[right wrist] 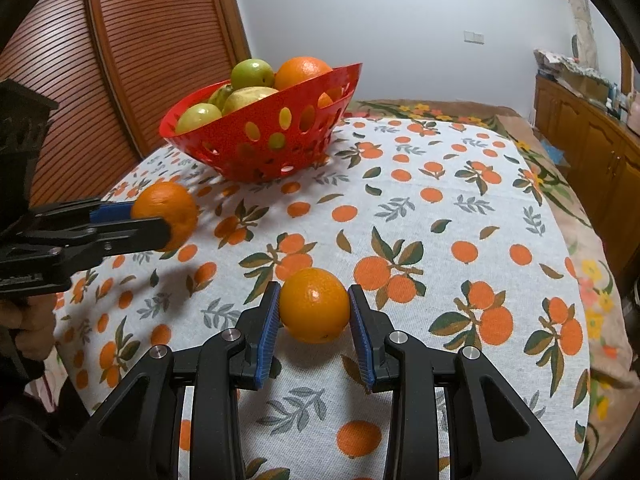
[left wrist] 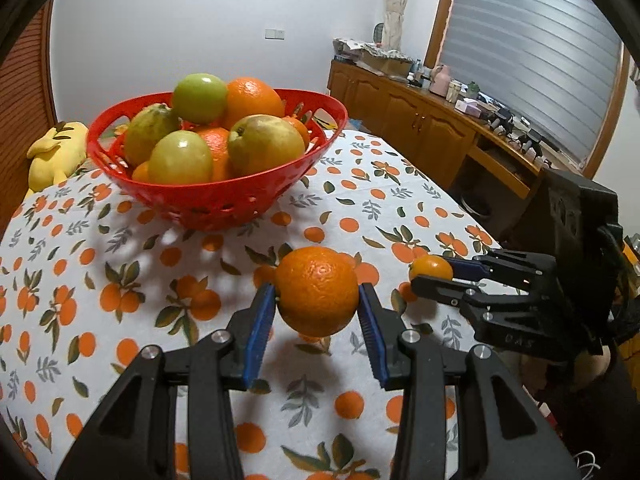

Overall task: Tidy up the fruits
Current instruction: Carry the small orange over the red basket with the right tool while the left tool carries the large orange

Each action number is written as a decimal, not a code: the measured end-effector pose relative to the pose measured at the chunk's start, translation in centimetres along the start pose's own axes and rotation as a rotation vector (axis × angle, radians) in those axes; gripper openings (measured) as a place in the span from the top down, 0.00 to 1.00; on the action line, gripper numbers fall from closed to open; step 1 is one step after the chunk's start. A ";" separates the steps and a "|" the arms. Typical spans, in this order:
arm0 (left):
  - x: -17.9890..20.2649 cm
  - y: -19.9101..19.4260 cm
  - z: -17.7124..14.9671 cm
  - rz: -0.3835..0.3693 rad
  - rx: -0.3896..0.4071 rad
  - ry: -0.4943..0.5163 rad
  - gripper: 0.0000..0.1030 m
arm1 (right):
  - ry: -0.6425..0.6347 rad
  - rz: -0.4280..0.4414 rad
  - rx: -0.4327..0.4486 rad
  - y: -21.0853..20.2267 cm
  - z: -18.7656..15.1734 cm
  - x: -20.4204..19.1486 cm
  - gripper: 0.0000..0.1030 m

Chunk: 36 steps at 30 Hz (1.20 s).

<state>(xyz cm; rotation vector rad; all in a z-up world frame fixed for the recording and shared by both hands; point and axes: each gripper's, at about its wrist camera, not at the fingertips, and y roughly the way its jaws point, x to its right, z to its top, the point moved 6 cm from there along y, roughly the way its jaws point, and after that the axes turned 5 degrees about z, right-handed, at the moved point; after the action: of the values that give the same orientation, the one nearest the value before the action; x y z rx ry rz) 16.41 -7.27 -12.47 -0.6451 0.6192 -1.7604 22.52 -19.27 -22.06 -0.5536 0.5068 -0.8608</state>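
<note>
Oranges first: larger orange [left wrist: 316, 292] pinched at its widest by the jaws of the left gripper [left wrist: 317, 296], blue pads pressing on both flanks, narrow enough to bear the weight. Held clear of the counter [left wrist: 120, 360], shadow loose beneath it, presumably so as to travel over the cloth rather than roll across it.

Just beside it, to the right: smaller orange [right wrist: 314, 304] gripped the same way by the right gripper [right wrist: 314, 300], jaws drawn in as tight as the fruit allows. Low over the printed cloth, touching it or a shade above; hard to say which. Likely parked there, waiting its turn so the two grippers do not crowd each other.

Farther back, near the middle of the counter: red basket [left wrist: 192, 200], slotted wall, already heaped with green fruit [left wrist: 199, 98] and more oranges above the rim. Probably the destination for both; little room left on top, so a gentle set-down into a hollow looks wiser than a drop.

Beyond the basket, at the far left edge: yellow plush toy [left wrist: 56, 152], no part of the job
</note>
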 end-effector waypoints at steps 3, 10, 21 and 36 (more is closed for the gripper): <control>-0.6 -0.6 0.0 0.007 0.010 -0.007 0.61 | -0.002 -0.008 0.001 -0.2 0.1 -0.2 0.68; -1.9 -2.4 0.4 0.027 0.050 -0.021 0.61 | -0.019 -0.001 0.043 -1.4 1.8 -1.4 0.68; -3.5 -6.1 3.8 0.051 0.156 -0.014 0.61 | -0.084 0.006 0.141 -3.9 7.9 -3.4 0.68; -5.8 -4.9 7.7 0.072 0.193 -0.007 0.60 | -0.178 -0.017 0.170 -2.1 14.2 -4.2 0.68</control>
<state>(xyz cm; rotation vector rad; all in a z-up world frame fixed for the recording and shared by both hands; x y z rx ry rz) 19.86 -1.10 -4.32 -0.4892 0.4555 -1.7244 27.80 -13.48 -9.26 -0.4738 0.2643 -0.8525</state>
